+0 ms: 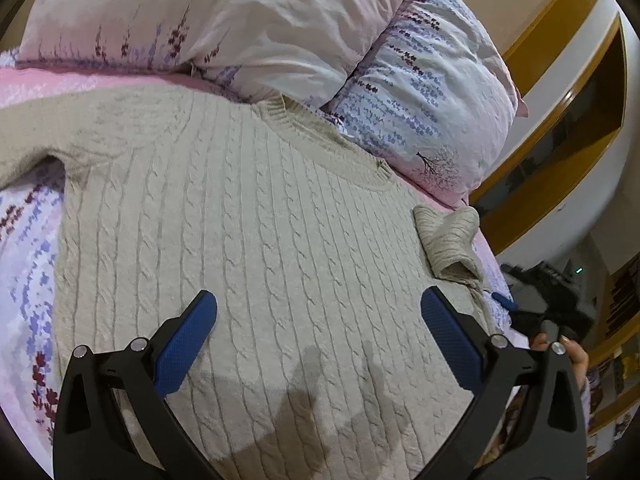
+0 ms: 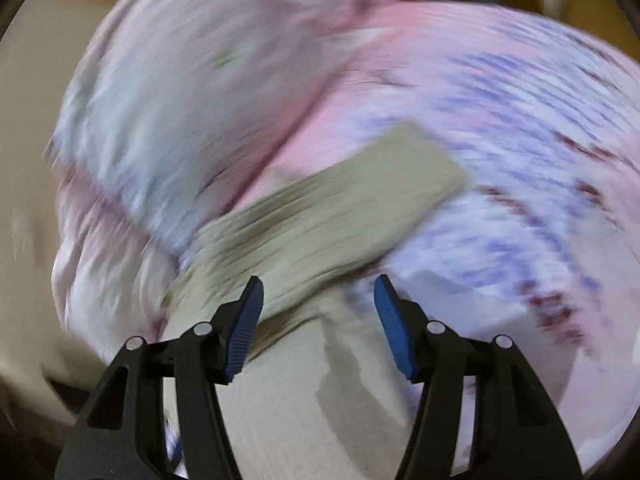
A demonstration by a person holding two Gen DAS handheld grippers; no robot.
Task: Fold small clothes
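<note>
A beige cable-knit sweater point(image 1: 256, 240) lies flat on the bed, neckline toward the pillows. One sleeve stretches out to the left and the other sleeve point(image 1: 448, 240) is folded in at the right edge. My left gripper point(image 1: 318, 308) is open and empty, hovering over the sweater's lower body. My right gripper point(image 2: 318, 292) is open and empty above a beige sleeve point(image 2: 340, 208); this view is heavily blurred. The right gripper also shows at the right edge of the left wrist view point(image 1: 532, 316), in a hand.
The bed has a pink and lavender floral sheet point(image 1: 28, 248). Two floral pillows point(image 1: 420, 92) lie beyond the sweater's neckline. The bed's right edge point(image 1: 496, 264) drops to a room with wooden-trimmed furniture point(image 1: 560, 120).
</note>
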